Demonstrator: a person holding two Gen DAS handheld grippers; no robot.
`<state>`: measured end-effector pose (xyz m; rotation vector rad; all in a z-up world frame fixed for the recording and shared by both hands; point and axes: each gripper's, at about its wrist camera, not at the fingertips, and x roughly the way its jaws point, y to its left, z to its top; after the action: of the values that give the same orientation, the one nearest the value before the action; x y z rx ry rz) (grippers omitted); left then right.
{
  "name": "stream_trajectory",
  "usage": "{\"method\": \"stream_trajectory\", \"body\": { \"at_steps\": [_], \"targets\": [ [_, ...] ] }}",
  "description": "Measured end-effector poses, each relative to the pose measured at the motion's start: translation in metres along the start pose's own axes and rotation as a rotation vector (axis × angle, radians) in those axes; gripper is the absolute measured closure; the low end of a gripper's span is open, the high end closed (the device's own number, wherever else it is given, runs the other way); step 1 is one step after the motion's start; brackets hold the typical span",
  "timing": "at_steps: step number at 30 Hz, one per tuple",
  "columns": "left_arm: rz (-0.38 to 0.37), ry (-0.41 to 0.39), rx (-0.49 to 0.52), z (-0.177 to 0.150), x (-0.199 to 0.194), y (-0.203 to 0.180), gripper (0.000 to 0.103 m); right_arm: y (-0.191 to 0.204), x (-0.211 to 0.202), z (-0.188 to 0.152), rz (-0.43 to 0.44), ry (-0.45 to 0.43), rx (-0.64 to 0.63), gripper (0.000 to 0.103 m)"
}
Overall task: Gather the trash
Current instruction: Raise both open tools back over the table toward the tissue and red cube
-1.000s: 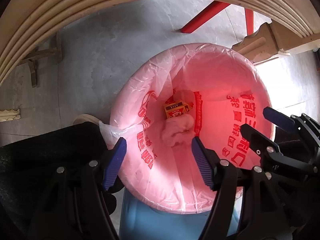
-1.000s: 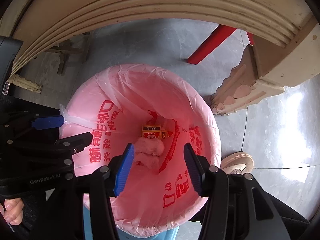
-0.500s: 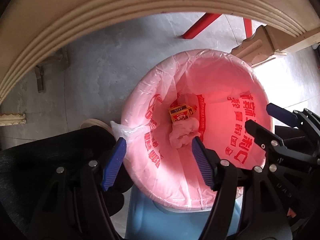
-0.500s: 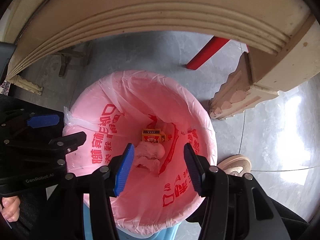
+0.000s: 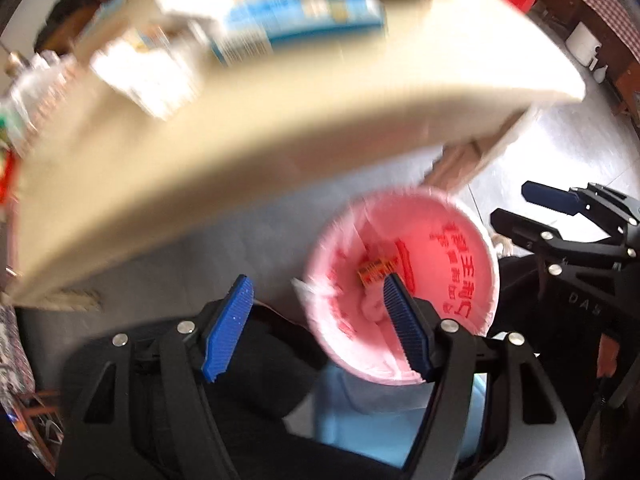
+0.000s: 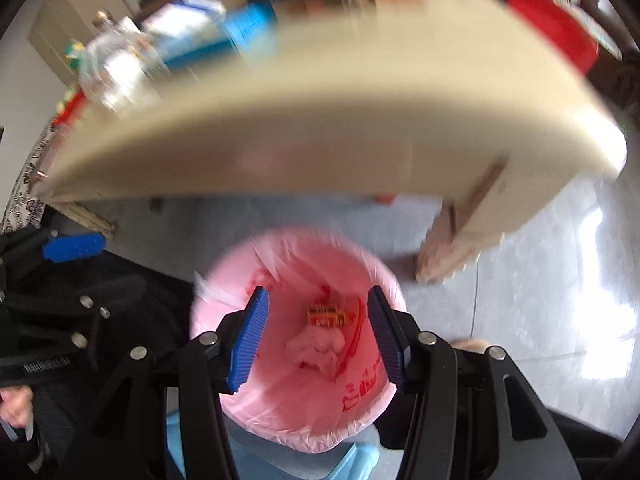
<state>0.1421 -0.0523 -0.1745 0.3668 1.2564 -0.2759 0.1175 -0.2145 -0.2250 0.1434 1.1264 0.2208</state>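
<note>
A blue bin lined with a pink bag (image 5: 460,264) (image 6: 360,392) stands on the floor below the table edge. Inside lie a small orange box (image 5: 374,270) (image 6: 326,316) and a crumpled tissue (image 6: 316,350). My left gripper (image 5: 316,324) is open and empty, raised above and left of the bin. My right gripper (image 6: 318,336) is open and empty, above the bin's mouth. Each gripper shows in the other's view: the right one (image 5: 560,216), the left one (image 6: 72,248). Both views are blurred.
The cream table (image 5: 280,128) (image 6: 320,128) fills the upper half of both views. On it are a blue-and-white box (image 5: 296,20) (image 6: 208,40), white paper pieces (image 5: 140,72), a clear bottle (image 6: 116,68) and a red object (image 6: 552,32). A table leg (image 6: 460,240) stands right of the bin.
Both grippers have risen quickly and tilted up from the bin. The bin looks smaller and lower. The tabletop and its items have come into view.
</note>
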Motion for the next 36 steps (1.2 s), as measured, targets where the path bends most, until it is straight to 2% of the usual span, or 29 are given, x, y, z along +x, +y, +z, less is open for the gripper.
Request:
{"method": "stream_trajectory", "body": {
  "at_steps": [7, 8, 10, 14, 16, 21, 27, 36],
  "targets": [
    [-0.007, -0.087, 0.066, 0.069, -0.110, 0.051, 0.034, 0.024, -0.101, 0.071, 0.045, -0.160, -0.168, 0.051],
    [-0.012, -0.085, 0.072, 0.081, -0.123, 0.058, 0.028, 0.028, -0.118, 0.085, 0.057, -0.182, -0.197, 0.045],
    [-0.012, -0.104, 0.080, 0.107, -0.151, 0.072, 0.026, 0.031, -0.146, 0.110, 0.079, -0.228, -0.232, 0.037],
    [0.000, -0.111, 0.083, 0.141, -0.173, 0.088, 0.025, 0.030, -0.184, 0.154, 0.137, -0.279, -0.255, 0.037],
    [-0.032, -0.080, 0.064, 0.161, -0.172, 0.098, 0.025, 0.029, -0.194, 0.174, 0.142, -0.292, -0.251, 0.037],
    [-0.059, -0.014, 0.032, 0.180, -0.151, 0.112, 0.025, 0.029, -0.193, 0.209, 0.112, -0.292, -0.267, 0.037],
    [-0.090, 0.080, -0.027, 0.186, -0.108, 0.130, 0.025, 0.022, -0.161, 0.231, 0.099, -0.241, -0.272, 0.037],
    [-0.126, 0.172, -0.052, 0.185, -0.049, 0.151, 0.025, 0.016, -0.099, 0.246, 0.117, -0.148, -0.257, 0.037]
  ]
}}
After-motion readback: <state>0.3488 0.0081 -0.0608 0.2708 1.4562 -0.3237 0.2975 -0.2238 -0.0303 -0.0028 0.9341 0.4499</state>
